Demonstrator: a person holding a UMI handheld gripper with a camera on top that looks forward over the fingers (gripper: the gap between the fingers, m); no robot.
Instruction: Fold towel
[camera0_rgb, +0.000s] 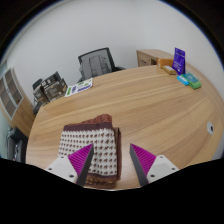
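Now open: tongs (112, 160), holding nothing. Folded towel (92, 145) flat on wooden surface (150, 110), under left finger (80, 160), partly between both.

My left finger (74, 162) covers part of the towel (92, 148). Stuff at the desk's (140, 105) far corner is too tiny to make out.

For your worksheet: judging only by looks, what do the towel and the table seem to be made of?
Towel: soft woven or terry cloth, probably; it lies in limp folded layers, maroon with a pale patterned band. Table: wood or wood-look laminate, smooth finish; light grain lines run across it. The tool is open, the towel lying between its fingers.
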